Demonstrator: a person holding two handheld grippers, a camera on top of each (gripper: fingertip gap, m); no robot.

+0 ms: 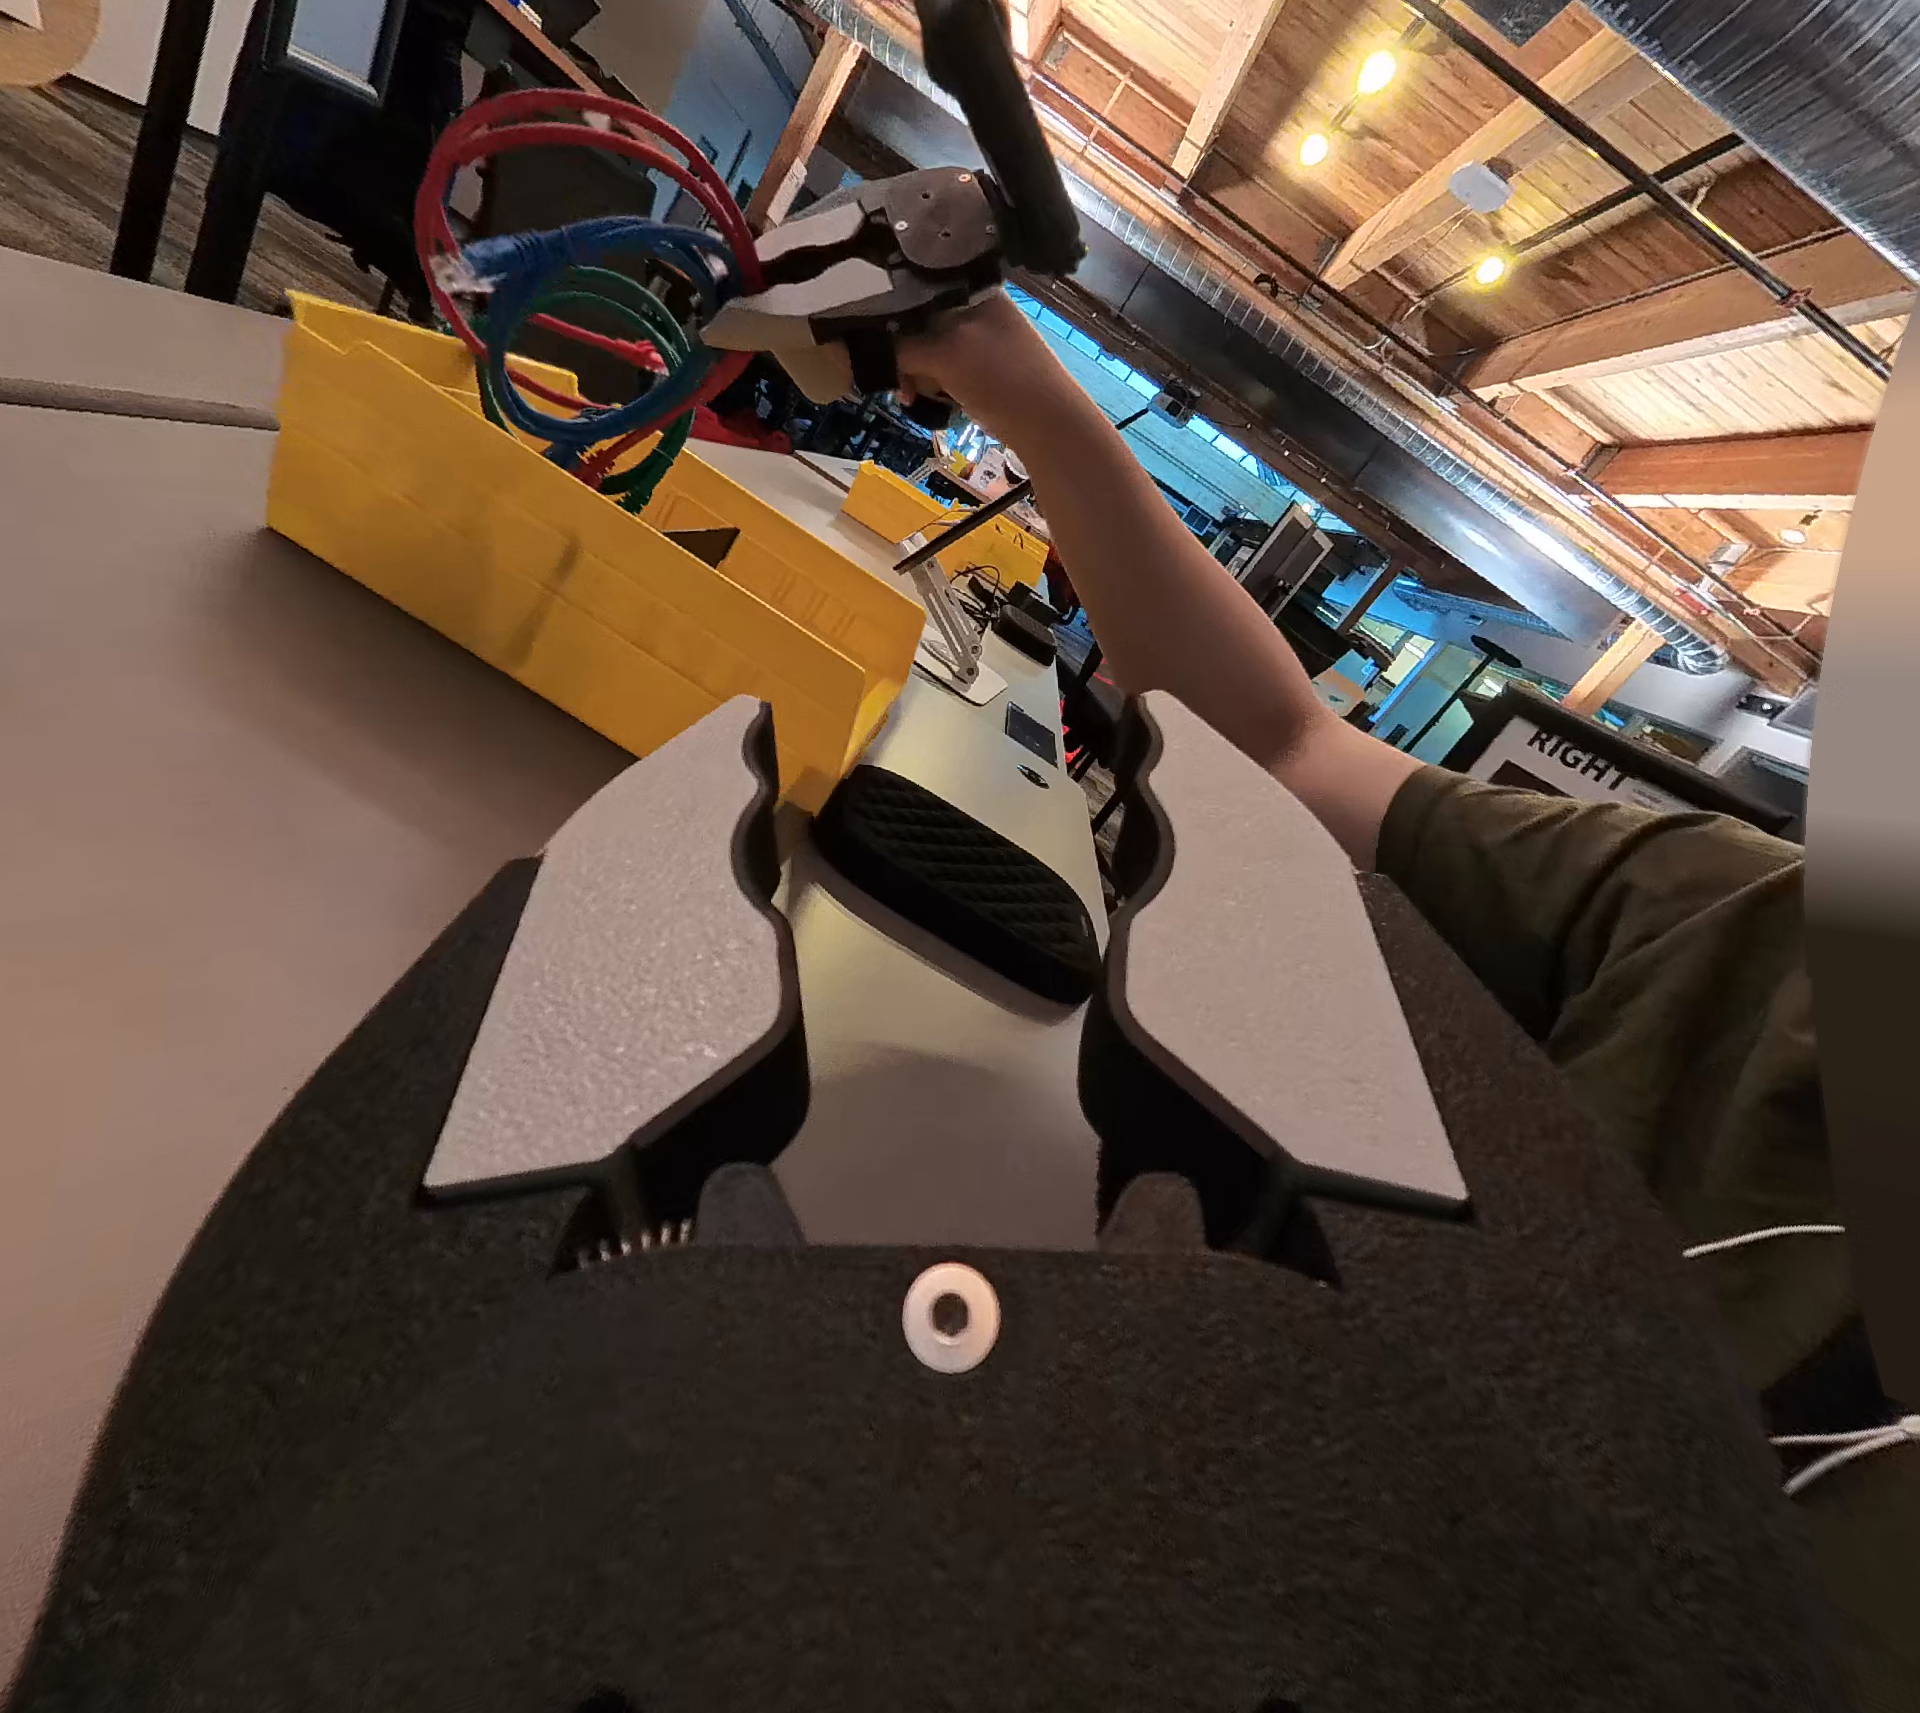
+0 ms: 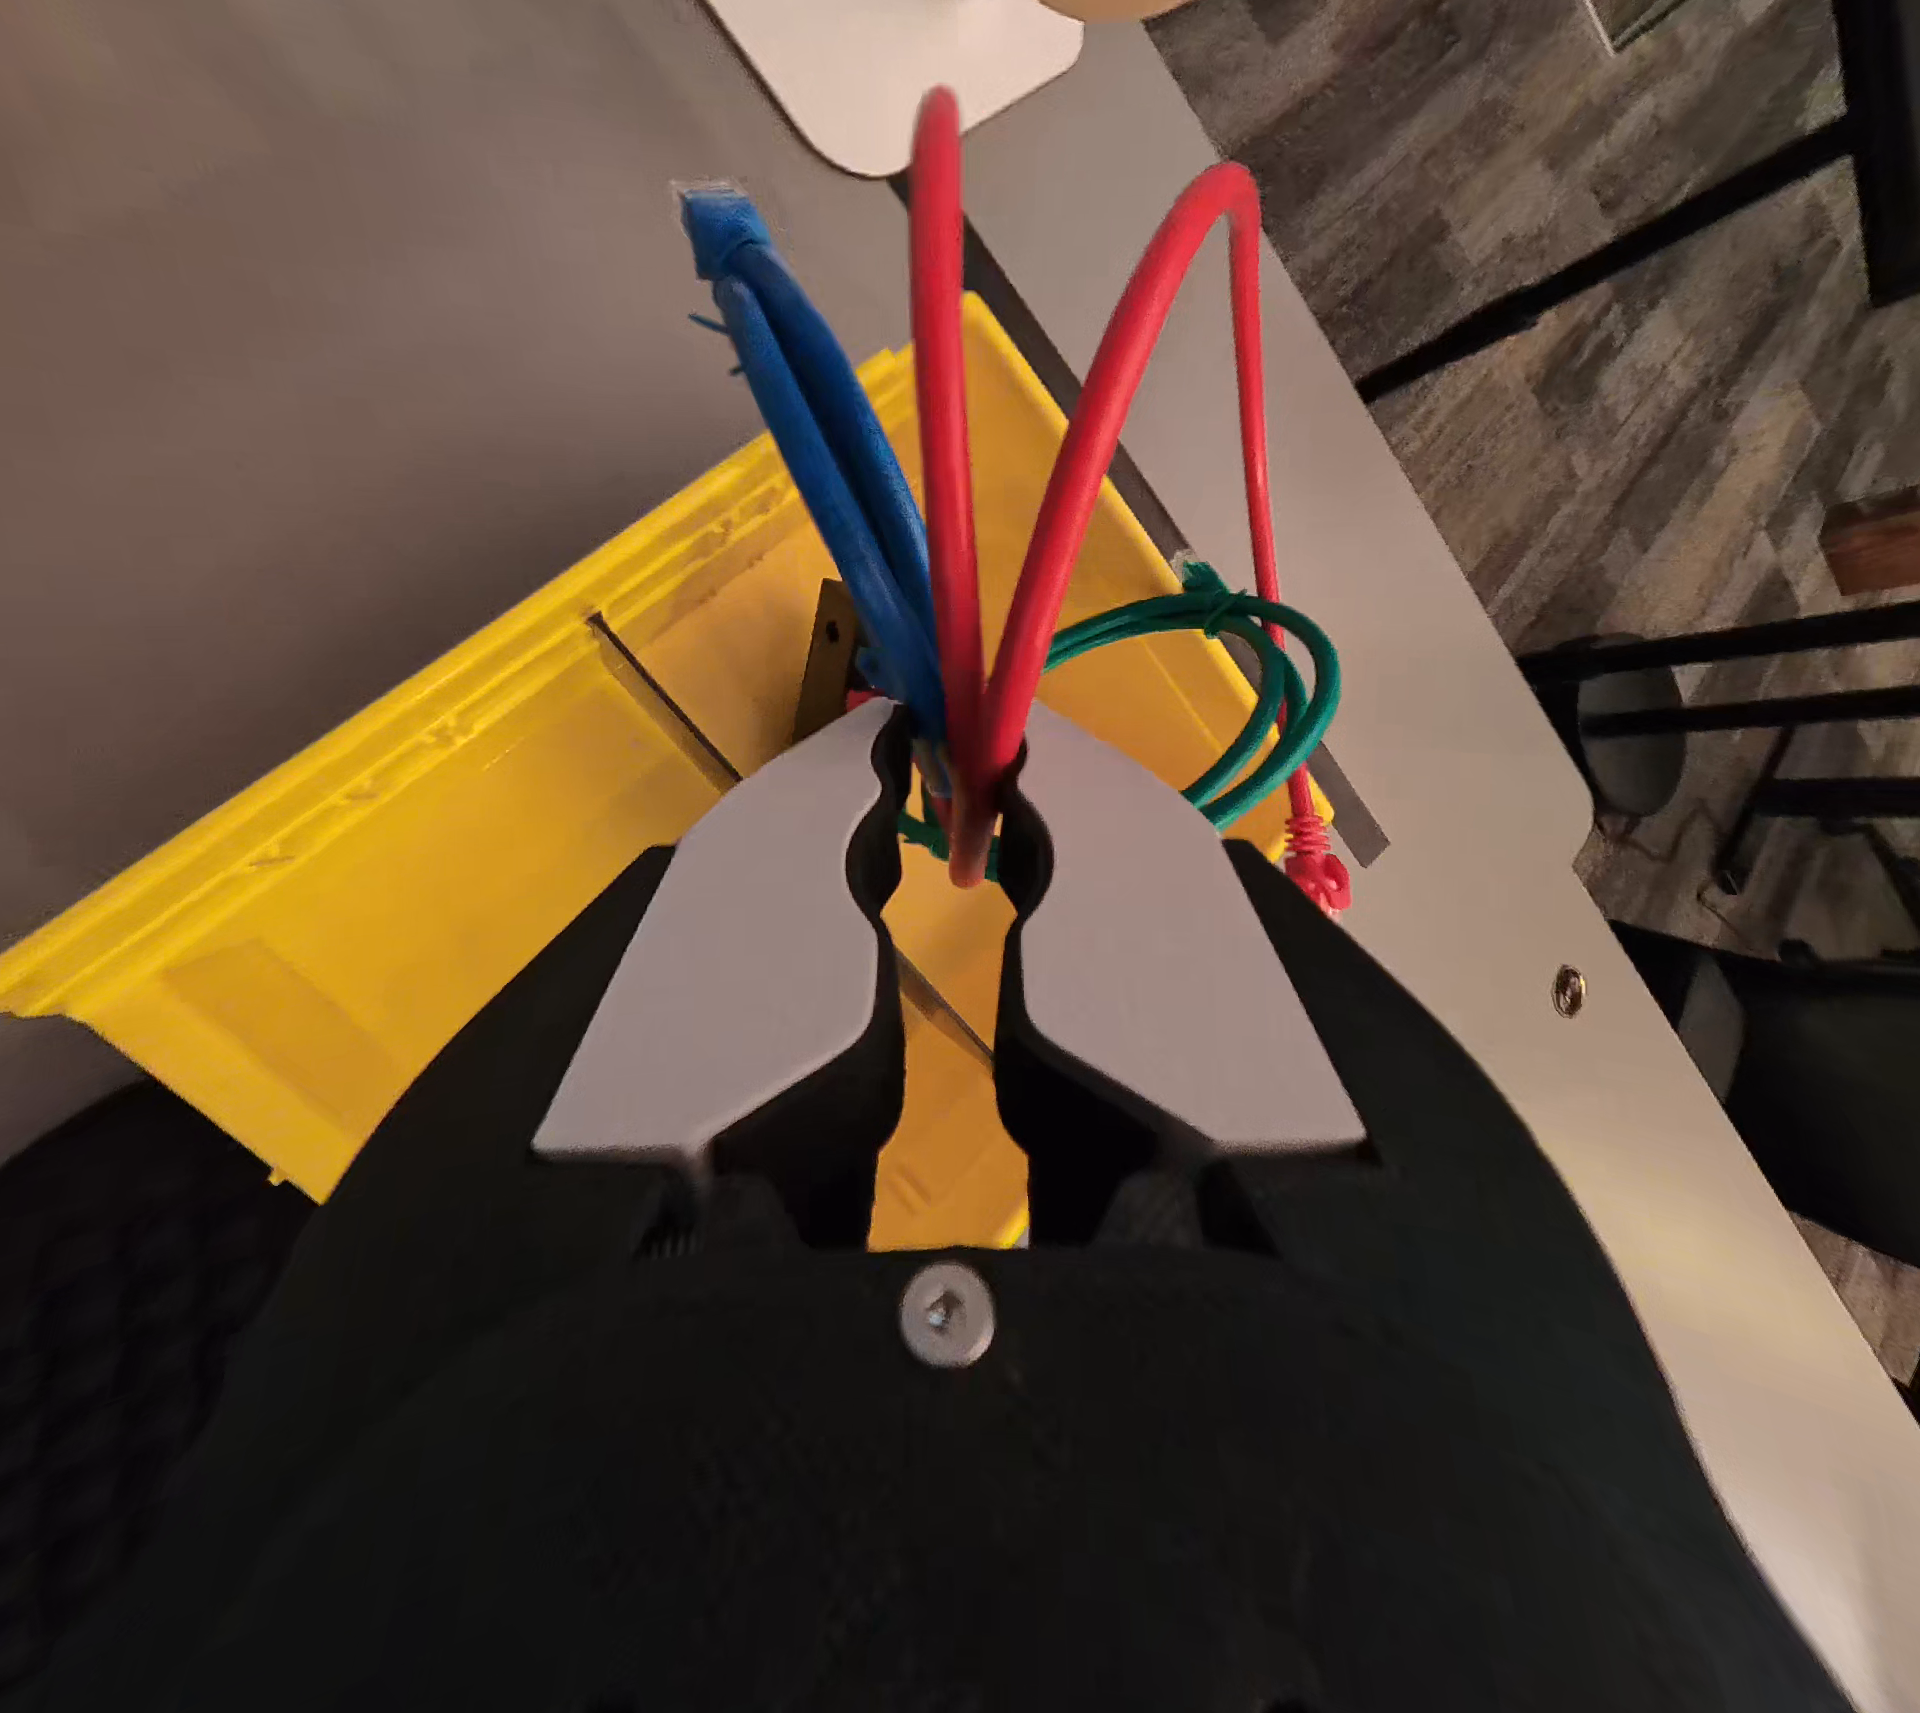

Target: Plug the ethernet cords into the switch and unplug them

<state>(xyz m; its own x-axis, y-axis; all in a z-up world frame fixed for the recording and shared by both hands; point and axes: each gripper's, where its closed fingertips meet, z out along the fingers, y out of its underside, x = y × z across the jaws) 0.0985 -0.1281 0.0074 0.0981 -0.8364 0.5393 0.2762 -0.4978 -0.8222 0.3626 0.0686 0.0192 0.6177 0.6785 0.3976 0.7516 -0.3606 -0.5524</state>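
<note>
My right gripper point(image 2: 954, 728) is shut on a bundle of ethernet cords and holds it in the air above a yellow bin point(image 2: 416, 884). The bundle has blue cords point(image 2: 831, 437), red cords point(image 2: 945, 416) and green cords point(image 2: 1262, 655), looped, with plugs hanging free. In the left wrist view the right gripper point(image 1: 727, 292) and its cords point(image 1: 582, 261) hang high over the bin point(image 1: 561, 572). My left gripper point(image 1: 951, 728) is open and empty, low over the table. A black object with a diamond-pattern top point(image 1: 956, 894) lies just past its fingertips; I cannot tell if it is the switch.
The grey table point(image 1: 208, 832) carries the yellow bin with dividers. A white stand base point(image 2: 883, 1) sits beyond the bin. A second yellow bin point(image 1: 894, 500) and a small white stand point(image 1: 956, 624) are farther along. The table edge and floor point(image 2: 1558, 313) lie to the right. Spacing between my two grippers at the tips: around 35 cm.
</note>
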